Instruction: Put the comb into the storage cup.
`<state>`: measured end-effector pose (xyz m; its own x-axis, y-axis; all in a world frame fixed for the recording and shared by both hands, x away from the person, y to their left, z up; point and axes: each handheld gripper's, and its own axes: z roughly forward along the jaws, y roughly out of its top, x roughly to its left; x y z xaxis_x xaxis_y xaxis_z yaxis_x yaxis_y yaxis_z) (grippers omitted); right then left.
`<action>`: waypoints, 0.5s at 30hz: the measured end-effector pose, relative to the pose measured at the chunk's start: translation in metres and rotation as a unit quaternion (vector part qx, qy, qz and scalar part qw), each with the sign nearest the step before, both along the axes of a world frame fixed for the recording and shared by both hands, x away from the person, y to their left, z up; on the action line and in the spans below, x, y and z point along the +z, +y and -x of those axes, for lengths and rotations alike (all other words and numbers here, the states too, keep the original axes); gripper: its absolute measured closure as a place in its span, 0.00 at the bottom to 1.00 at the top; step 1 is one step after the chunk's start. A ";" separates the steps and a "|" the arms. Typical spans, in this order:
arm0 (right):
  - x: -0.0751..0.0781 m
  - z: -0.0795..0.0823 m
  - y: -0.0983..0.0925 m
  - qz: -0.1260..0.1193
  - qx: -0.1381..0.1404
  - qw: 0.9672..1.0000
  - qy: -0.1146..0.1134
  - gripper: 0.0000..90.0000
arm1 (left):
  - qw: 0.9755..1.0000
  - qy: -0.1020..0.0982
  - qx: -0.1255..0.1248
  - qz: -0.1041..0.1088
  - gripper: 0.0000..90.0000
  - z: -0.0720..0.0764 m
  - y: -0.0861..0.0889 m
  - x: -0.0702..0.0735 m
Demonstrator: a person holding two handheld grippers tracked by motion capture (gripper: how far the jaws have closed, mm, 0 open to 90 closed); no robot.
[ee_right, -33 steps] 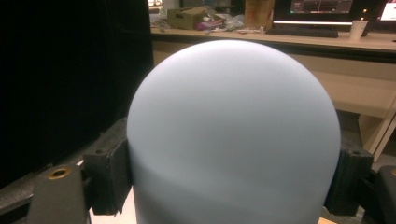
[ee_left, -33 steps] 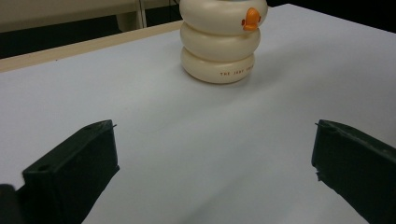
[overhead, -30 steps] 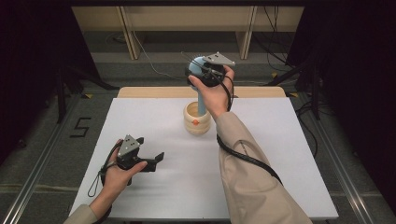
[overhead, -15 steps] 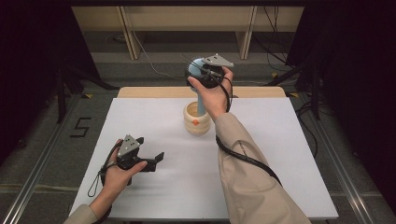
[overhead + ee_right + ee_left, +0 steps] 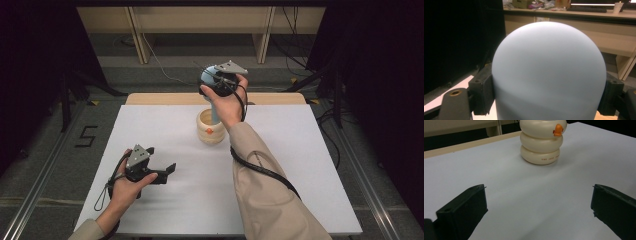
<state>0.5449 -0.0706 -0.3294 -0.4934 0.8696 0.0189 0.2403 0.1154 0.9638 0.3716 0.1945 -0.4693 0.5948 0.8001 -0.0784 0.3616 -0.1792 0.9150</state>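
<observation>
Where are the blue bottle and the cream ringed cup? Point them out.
blue bottle (image 5: 549,67), right gripper view, rounded end.
cream ringed cup (image 5: 540,145), left gripper view, middle ring.

We see a white tabletop (image 5: 150,130) on grey floor (image 5: 45,145) marked "5" (image 5: 86,136), pale shelving (image 5: 200,25) behind, dark curtains (image 5: 30,60) at both sides.

Ringed pot (image 5: 210,129) mid-table (image 5: 310,165), domed piece (image 5: 206,77) directly above, left gripper (image 5: 167,171) nearer, leftward.

Pale blue dome-topped piece (image 5: 549,72), cream ringed holder (image 5: 540,143) with orange knob (image 5: 558,130), white table (image 5: 165,130)
</observation>
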 end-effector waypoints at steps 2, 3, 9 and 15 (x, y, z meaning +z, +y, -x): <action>-0.001 -0.001 0.001 0.000 0.000 1.000 0.001 0.23 | 1.000 0.000 0.000 0.000 0.00 0.000 0.000 0.000; -0.002 -0.001 0.001 0.002 0.001 1.000 0.000 0.23 | 1.000 0.001 0.000 0.000 0.00 0.000 0.000 0.000; -0.005 -0.002 0.001 0.004 -0.002 1.000 0.005 0.23 | 1.000 0.000 0.000 -0.001 0.00 0.000 0.000 0.000; -0.007 -0.002 0.001 0.006 -0.002 1.000 0.007 0.23 | 1.000 0.001 -0.001 -0.001 0.00 0.000 0.000 0.000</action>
<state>0.5474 -0.0693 -0.3366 -0.4903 0.8714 0.0162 0.2543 0.1253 0.9590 0.3717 0.1942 -0.4696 0.5961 0.7991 -0.0777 0.3623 -0.1813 0.9143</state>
